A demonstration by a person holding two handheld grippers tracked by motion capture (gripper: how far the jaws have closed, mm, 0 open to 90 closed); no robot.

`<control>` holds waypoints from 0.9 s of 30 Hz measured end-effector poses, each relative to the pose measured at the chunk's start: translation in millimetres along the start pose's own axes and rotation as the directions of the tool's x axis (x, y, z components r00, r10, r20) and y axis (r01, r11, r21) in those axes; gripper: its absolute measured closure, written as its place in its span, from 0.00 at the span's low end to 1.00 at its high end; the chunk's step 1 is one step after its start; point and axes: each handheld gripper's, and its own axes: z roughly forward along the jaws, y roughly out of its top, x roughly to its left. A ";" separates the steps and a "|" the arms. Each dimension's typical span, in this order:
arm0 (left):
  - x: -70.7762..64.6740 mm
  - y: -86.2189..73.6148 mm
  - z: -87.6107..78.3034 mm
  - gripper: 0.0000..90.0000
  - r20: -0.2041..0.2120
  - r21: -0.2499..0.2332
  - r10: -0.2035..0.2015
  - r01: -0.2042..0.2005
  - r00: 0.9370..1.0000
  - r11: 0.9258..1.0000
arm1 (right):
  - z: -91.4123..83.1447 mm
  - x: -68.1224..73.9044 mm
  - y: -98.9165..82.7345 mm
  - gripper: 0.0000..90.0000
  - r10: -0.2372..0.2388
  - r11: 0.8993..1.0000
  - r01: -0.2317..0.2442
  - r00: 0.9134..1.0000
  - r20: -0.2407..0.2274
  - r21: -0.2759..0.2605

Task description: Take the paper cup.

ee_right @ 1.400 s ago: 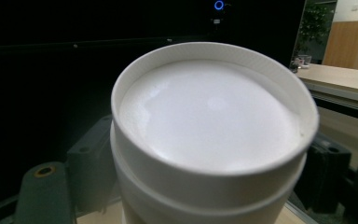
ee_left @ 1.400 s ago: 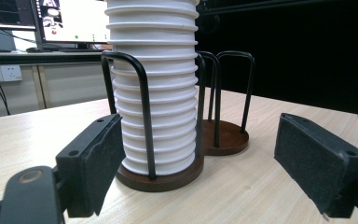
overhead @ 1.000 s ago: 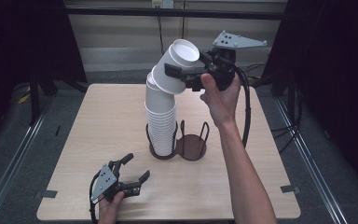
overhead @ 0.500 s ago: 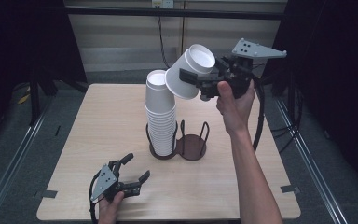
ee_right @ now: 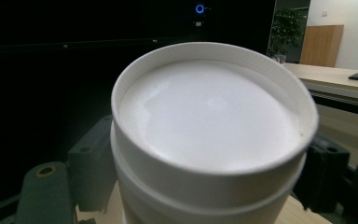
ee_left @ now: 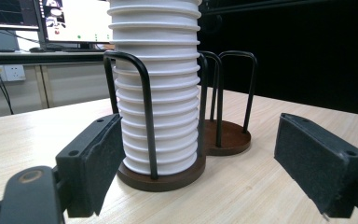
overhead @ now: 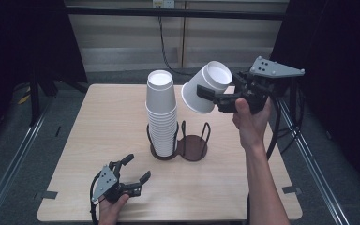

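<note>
I am gripping a white cup point(overhead: 205, 86) in my right claw point(overhead: 214, 96), its jaws pressed to the cup's sides, and it has just come clear of the stack of cups point(overhead: 161, 112): a second ago it was tipped against the top of that stack, and now it is hanging tilted in the air, up and to the right of it, with open space between the two. In the right gripper view the cup's pale base point(ee_right: 209, 112) is facing the camera. That tells me the separation is done, and I judge that setting the cup down comes next, probably in the empty ring of the dark wire holder point(overhead: 194, 146) just beside the stack. My left claw point(overhead: 130, 172) is resting low near the front edge of the surface point(overhead: 243, 187), jaws spread wide and holding nothing, pointing at the holder's base. The holder's upright wires point(ee_left: 146, 107) are hugging the stack closely, so any descent should be going in from above. The right half of the surface is lying bare, giving my arm free room.
</note>
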 end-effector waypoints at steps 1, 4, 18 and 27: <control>-0.5 -0.1 0.4 0.18 0.005 -0.002 -0.009 0.010 1.000 1.000 | 0.0 0.0 0.0 0.24 0.000 1.000 0.000 1.000 0.000 0.000; 0.4 0.1 0.1 0.17 0.003 -0.001 0.004 -0.004 1.000 1.000 | -3.0 2.4 -6.6 0.24 -0.008 1.000 0.008 1.000 0.001 0.014; 0.5 3.7 4.4 0.18 0.061 0.061 -0.010 0.007 0.998 0.998 | -6.6 10.5 -45.6 0.24 0.005 0.998 -0.004 1.000 -0.014 0.058; -1.4 14.5 5.2 0.18 0.115 0.061 -0.022 0.015 0.993 0.998 | -3.9 16.0 -72.6 0.24 0.022 0.996 -0.020 0.999 -0.031 0.083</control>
